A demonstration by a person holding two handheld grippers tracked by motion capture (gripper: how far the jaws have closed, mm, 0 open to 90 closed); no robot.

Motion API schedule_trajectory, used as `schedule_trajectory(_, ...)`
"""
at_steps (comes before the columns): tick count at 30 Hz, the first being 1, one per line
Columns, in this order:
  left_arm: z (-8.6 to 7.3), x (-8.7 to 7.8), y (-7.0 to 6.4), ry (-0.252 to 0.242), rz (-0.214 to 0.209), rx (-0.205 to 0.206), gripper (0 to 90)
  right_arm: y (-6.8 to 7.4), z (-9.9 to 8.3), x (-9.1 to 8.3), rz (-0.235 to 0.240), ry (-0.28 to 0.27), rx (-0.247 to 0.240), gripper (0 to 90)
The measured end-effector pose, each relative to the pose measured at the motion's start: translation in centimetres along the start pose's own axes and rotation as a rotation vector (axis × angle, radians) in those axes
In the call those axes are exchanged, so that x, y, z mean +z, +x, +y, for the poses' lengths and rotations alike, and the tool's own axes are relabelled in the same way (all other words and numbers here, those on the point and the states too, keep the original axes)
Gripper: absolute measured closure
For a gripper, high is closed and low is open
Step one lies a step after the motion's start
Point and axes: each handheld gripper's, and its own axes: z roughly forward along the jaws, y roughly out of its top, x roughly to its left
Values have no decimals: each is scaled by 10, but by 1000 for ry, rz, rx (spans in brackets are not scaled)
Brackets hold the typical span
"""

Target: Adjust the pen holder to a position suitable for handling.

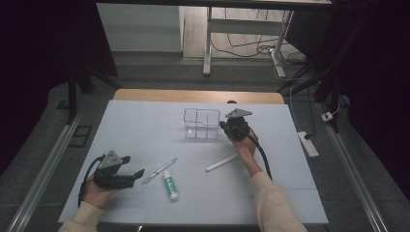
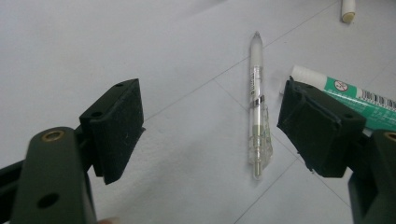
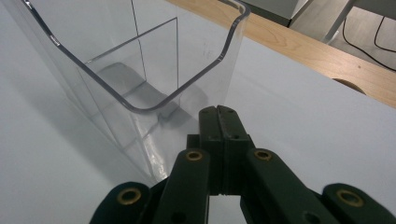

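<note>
— What was hard to make out at that moment?

— In the left gripper view the green-and-white tube (image 2: pixel 369 100) was partly hidden behind the right-hand jaw, its far end cut off by the frame, and the white stick (image 2: pixel 348 9) showed as a stub at the top edge. The clear organizer (image 3: pixel 140 60) was cropped in the right gripper view, and its thin walls were faint in the high view.

— And the pen?

— The clear pen (image 2: pixel 258 112) lay flat on the table (image 1: pixel 145 125), toward the near edge, left of centre. In the high view its long axis ran diagonally, tip toward the near left corner, the other end toward the far right. It sat just beside the tube, apart from it.

— The grippers?

— The left gripper (image 1: pixel 134 170) was spread wide, the pen between its jaws, touching neither. The right gripper (image 3: pixel 219 116) was clenched on nothing, its jaws pressed together just beside the organizer's right wall, near the far edge.
</note>
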Motion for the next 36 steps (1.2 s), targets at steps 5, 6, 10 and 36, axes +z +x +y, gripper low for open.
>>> schedule_trajectory(5,0,-1,0,0,4,2,225,-1,0,2,-3,8,-4,886)
schedule_trajectory(6,0,-1,0,-1,4,2,225,-1,0,2,-3,7,-2,887)
schedule_trajectory(10,0,0,0,1,4,3,225,-1,0,3,-1,4,5,886)
schedule_trajectory(36,-1,0,1,2,3,4,225,9,10,17,11,24,-17,887)
